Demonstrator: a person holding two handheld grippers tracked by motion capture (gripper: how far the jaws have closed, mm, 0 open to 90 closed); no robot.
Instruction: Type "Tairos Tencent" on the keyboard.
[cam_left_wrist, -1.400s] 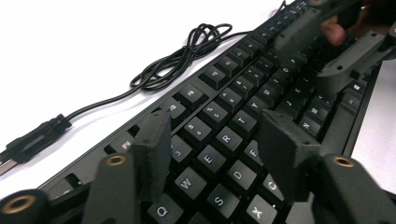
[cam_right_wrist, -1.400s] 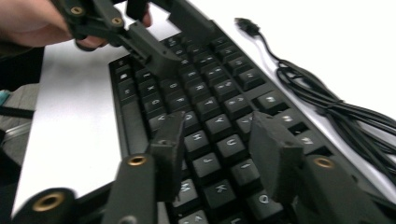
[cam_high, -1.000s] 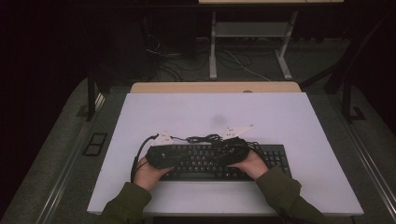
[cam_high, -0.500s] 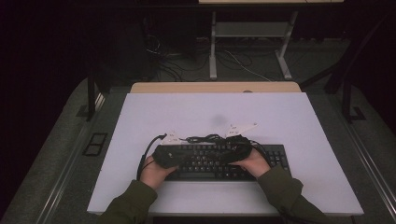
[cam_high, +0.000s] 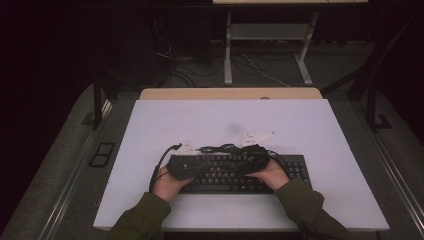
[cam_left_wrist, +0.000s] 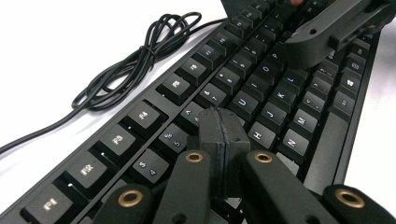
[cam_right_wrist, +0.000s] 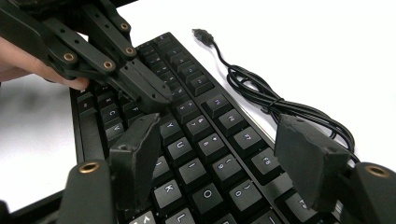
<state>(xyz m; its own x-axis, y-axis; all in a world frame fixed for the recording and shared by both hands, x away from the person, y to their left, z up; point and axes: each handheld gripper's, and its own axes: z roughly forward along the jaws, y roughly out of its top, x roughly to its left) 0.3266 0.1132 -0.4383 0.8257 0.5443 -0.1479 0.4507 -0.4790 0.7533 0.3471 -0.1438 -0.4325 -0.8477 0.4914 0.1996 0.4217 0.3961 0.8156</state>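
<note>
Working over the keyboard (cam_high: 235, 172), at 6 o'clock on the table (cam_high: 300, 125). Left gripper (cam_left_wrist: 219, 140) fingers together, poised over the number row: press straight down, one key. Right gripper (cam_right_wrist: 219, 158) fingers apart, empty; cable (cam_left_wrist: 126, 70) at 12.

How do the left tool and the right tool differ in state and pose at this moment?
The left tool has its jaws pressed together with nothing between them; the right tool has its jaws spread apart, empty. The left tool's tip sits over the number and letter rows at the keyboard's middle-left; the right tool's jaws straddle several keys. Both hover above the black keyboard.
</note>
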